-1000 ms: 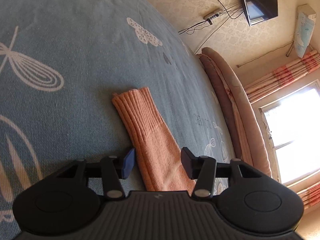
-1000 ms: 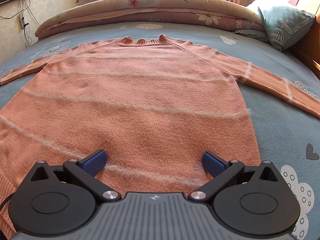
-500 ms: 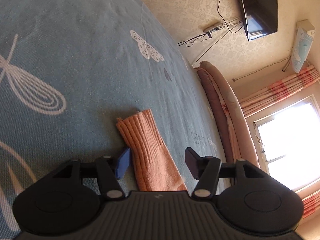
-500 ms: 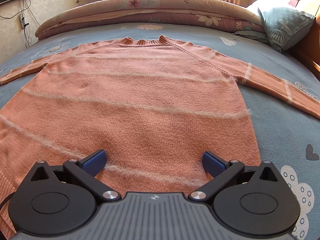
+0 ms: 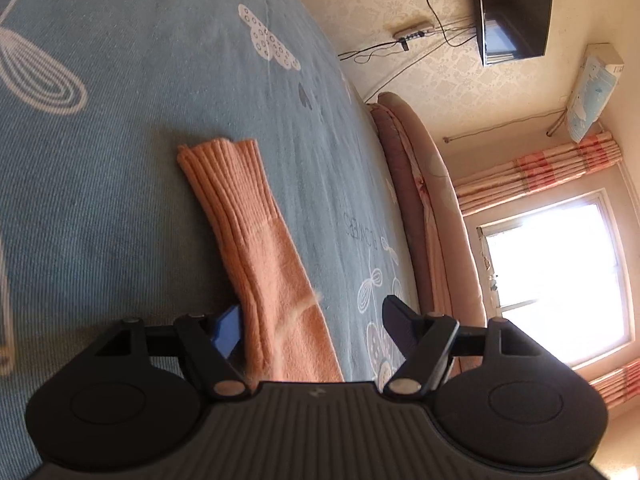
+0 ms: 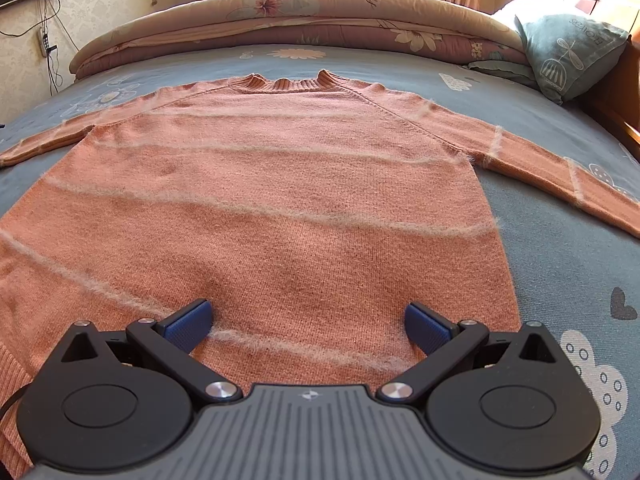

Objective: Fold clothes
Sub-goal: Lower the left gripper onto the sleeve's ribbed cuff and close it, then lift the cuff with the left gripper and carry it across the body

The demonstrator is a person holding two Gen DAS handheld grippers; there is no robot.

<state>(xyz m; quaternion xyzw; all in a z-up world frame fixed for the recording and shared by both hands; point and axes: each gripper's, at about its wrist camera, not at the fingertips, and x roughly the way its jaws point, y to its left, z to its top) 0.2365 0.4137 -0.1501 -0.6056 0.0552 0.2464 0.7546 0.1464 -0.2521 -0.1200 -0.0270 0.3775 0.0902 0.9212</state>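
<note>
An orange knit sweater [image 6: 260, 200] with pale fuzzy stripes lies flat, front up, on the blue bedspread, both sleeves spread out to the sides. My right gripper [image 6: 308, 322] is open and empty, low over the sweater's lower body near the hem. In the left wrist view the left sleeve [image 5: 256, 240] runs away from me and ends in a ribbed cuff [image 5: 220, 160]. My left gripper [image 5: 312, 326] is open around the sleeve, one blue pad at the sleeve's left edge, the other jaw apart on its right side.
The blue patterned bedspread [image 6: 560, 264] spreads around the sweater. A rolled brown quilt [image 6: 300, 12] lies along the far edge under the window. A blue pillow [image 6: 568, 52] sits at the far right. A TV [image 5: 512, 8] and cables hang on the wall.
My left gripper has shifted along the sleeve, so more of the sleeve and cuff lies ahead of the jaws, which stand wider. The right gripper and sweater have not moved.
</note>
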